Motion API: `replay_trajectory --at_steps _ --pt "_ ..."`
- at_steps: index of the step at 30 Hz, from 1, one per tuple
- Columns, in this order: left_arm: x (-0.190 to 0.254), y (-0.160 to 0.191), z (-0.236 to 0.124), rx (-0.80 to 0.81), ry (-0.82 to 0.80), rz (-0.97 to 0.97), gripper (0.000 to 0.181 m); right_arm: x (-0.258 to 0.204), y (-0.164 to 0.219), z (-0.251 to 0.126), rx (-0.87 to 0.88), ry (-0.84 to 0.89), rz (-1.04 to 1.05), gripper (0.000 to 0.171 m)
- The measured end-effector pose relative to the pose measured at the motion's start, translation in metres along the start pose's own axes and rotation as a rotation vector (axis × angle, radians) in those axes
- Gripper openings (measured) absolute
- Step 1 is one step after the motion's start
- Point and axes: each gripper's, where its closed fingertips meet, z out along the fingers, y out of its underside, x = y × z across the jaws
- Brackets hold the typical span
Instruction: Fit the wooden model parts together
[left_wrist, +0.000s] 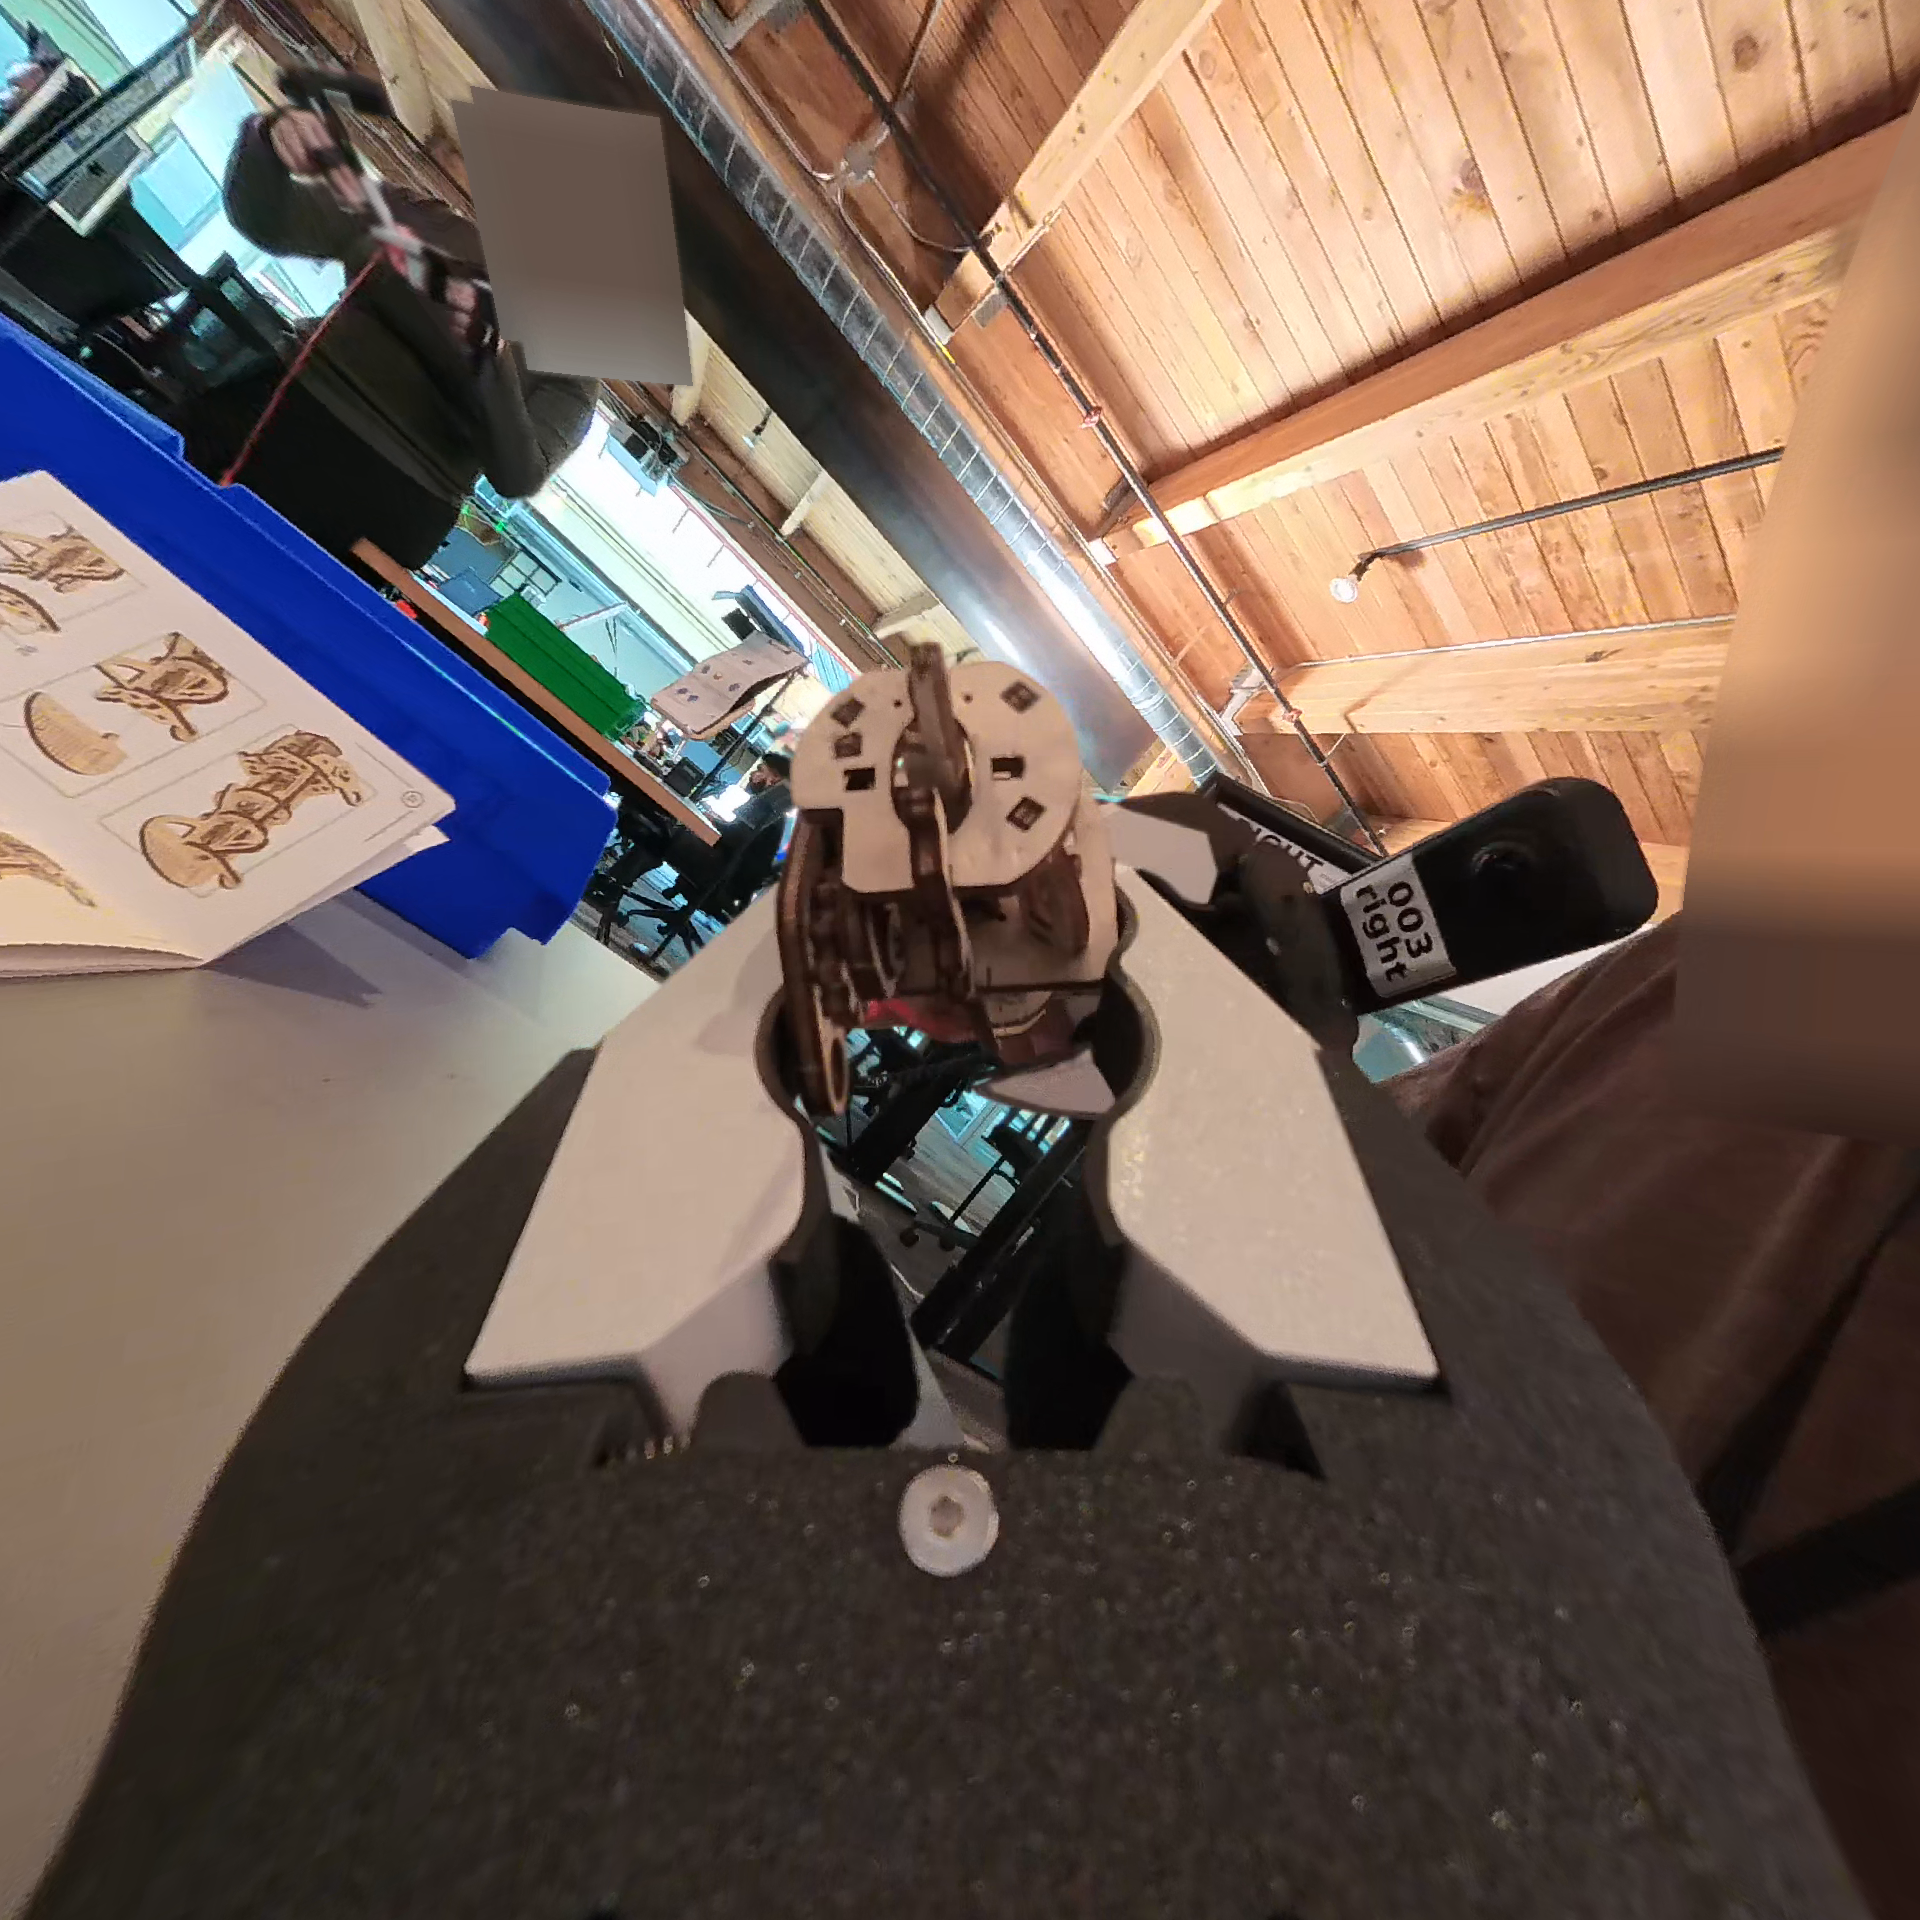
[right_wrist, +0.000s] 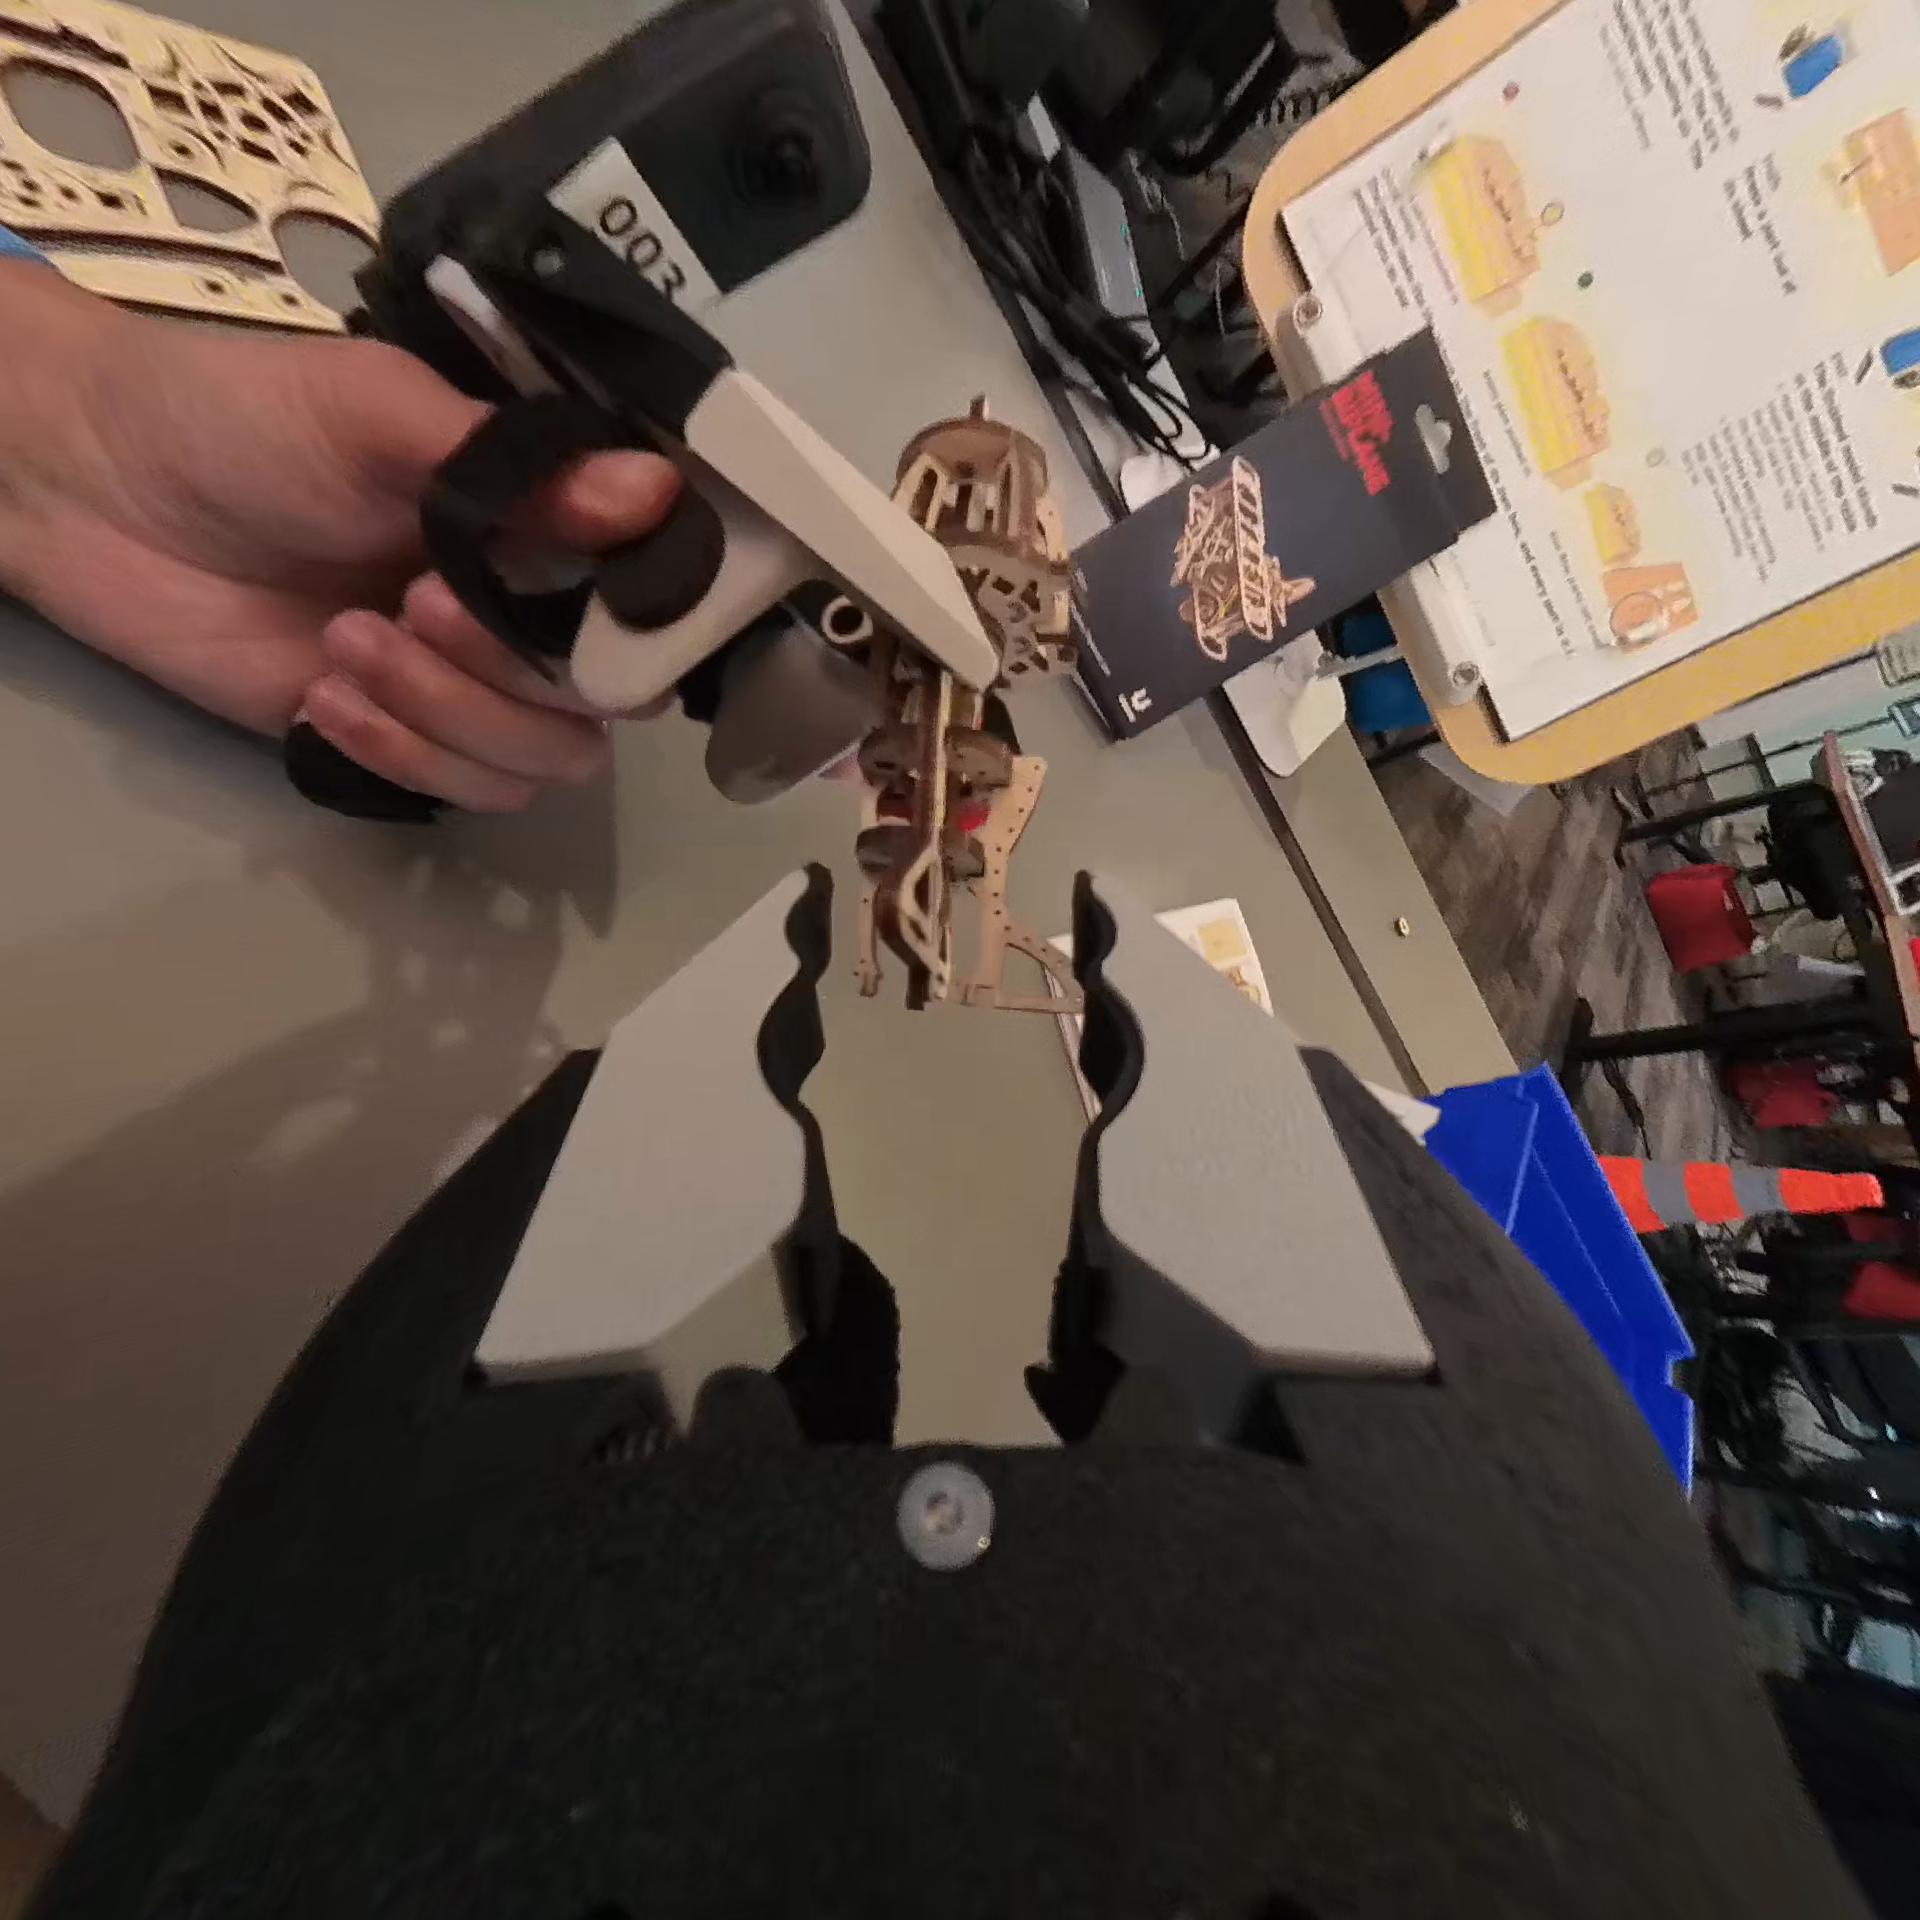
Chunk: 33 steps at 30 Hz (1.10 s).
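Observation:
The wooden model (left_wrist: 914, 831) is a partly built assembly with a round slotted disc at its far end. My left gripper (left_wrist: 940, 966) is shut on its middle and holds it up off the table. In the right wrist view the model (right_wrist: 935, 831) hangs from the left gripper (right_wrist: 894, 707), which a hand (right_wrist: 208, 520) holds. My right gripper (right_wrist: 951, 894) is open, and the model's lower end lies just between its fingertips without clear contact. The right gripper's fingers (left_wrist: 1164, 842) show beside the model in the left wrist view.
A blue bin (left_wrist: 312, 623) with an instruction booklet (left_wrist: 156, 748) leaning on it stands to the left. On the grey table (right_wrist: 208, 1039) lie a punched-out wooden sheet (right_wrist: 156, 156) and a black package card (right_wrist: 1247, 540). An instruction board (right_wrist: 1610, 364) stands beyond the table edge. A person (left_wrist: 343, 395) stands across the table. My two grippers' fingertips are within a few centimetres of each other.

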Motion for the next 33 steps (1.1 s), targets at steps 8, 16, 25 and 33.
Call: replay_trajectory --at_steps 8,16,25,33 --pt "0.0011 0.0037 0.0022 -0.019 -0.027 0.066 0.048 -0.0044 0.0049 0.0081 -0.067 -0.005 -0.008 0.03" --pt "0.0049 0.0067 0.0031 -0.049 -0.027 0.112 0.048 -0.0048 0.0065 0.006 -0.102 0.002 -0.016 0.029" --pt "0.0061 0.0074 0.0043 -0.046 -0.029 0.129 0.048 -0.004 0.0089 0.005 -0.117 -0.003 -0.008 0.028" --pt "0.0055 0.0051 0.0044 -0.045 -0.033 0.135 0.048 -0.0014 0.0062 0.0056 -0.08 0.019 -0.018 0.026"
